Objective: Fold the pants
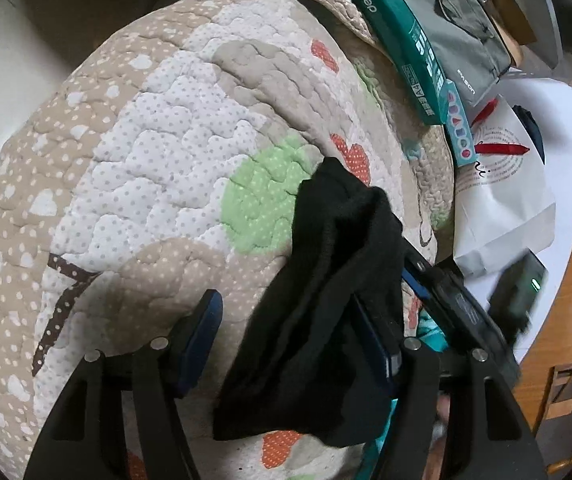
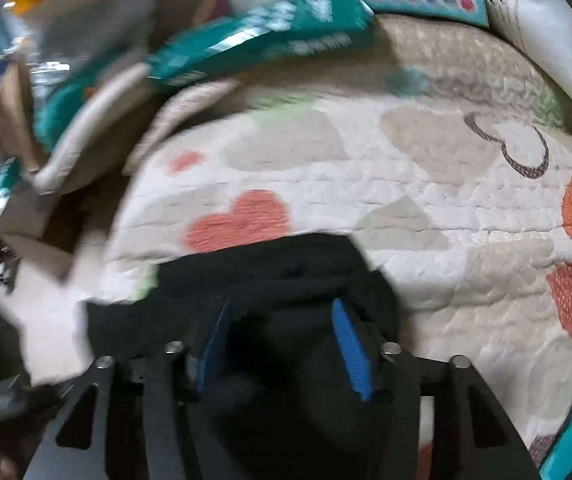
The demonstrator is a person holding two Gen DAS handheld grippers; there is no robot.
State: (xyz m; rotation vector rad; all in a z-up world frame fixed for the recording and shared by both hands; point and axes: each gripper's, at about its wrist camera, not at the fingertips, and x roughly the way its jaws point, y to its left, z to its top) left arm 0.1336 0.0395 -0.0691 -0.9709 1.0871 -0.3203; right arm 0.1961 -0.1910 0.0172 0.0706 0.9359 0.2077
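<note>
The black pants (image 1: 326, 280) hang bunched over the heart-patterned quilt (image 1: 145, 160). My left gripper (image 1: 290, 312) stands open. The cloth drapes over its right finger (image 1: 378, 352), and bare quilt shows between the cloth and the left pad (image 1: 205, 320). My right gripper's black body (image 1: 458, 300) shows just right of the cloth, reaching into its far edge. In the blurred right wrist view the pants (image 2: 286, 272) fill the gap between both blue pads (image 2: 350, 344), and my right gripper (image 2: 281, 320) looks shut on the bunched cloth.
A teal box (image 1: 398, 32), a grey bag (image 1: 454, 28) and a white paper bag (image 1: 502, 184) lie along the quilt's far and right edges. Wooden floor (image 1: 566, 320) and chair parts sit beyond. The right wrist view shows the teal box (image 2: 261, 44) and clutter at the left.
</note>
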